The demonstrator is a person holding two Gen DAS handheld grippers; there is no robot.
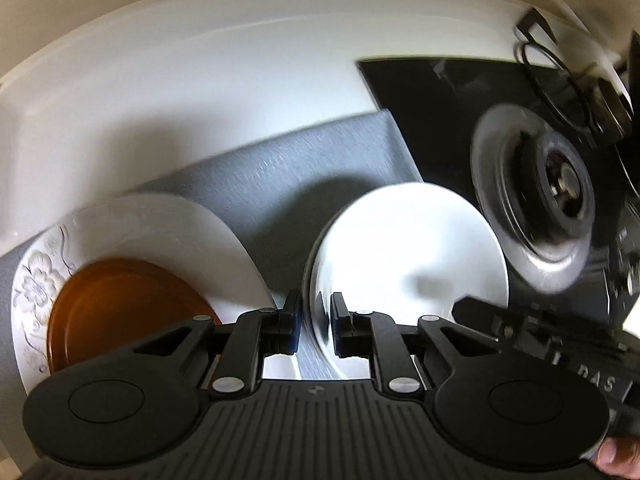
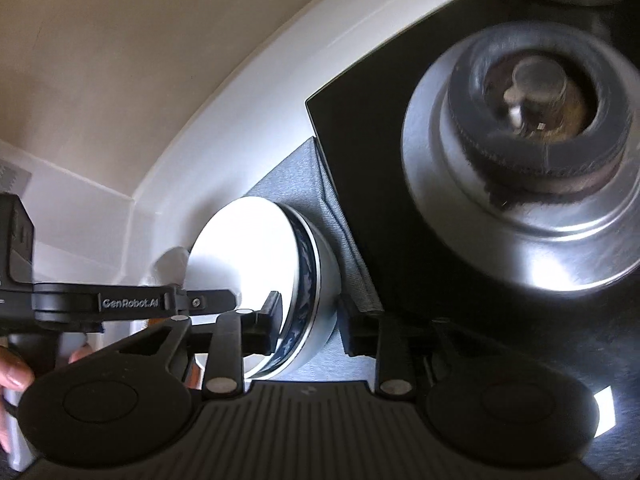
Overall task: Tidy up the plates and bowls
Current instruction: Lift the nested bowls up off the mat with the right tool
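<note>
Fingers of the left gripper (image 1: 315, 322) clamp the near rim of a white bowl (image 1: 408, 248), one pad outside and one inside the wall; the bowl sits on a grey cloth (image 1: 288, 176); fingers of the right gripper (image 2: 310, 320) stand apart around the same white bowl (image 2: 256, 264), whose far wall shows a dark blue pattern under a steel-coloured rim, the left finger close against the bowl's inside and the right finger clear of its outer wall, so nothing is pinched there; a hand (image 2: 14, 372) shows at the lower left edge of the right view, and the other gripper crosses that view sideways in front of the bowl. Just left of the white bowl lies a flowered white plate (image 1: 168, 224) with an amber plate (image 1: 120, 304) resting inside it, both on the cloth; beyond the cloth's right edge begins a black stove top (image 1: 432, 112) bearing a steel burner (image 2: 532, 152); farthest back runs a white counter (image 1: 200, 80) below a cream wall (image 2: 120, 60).
</note>
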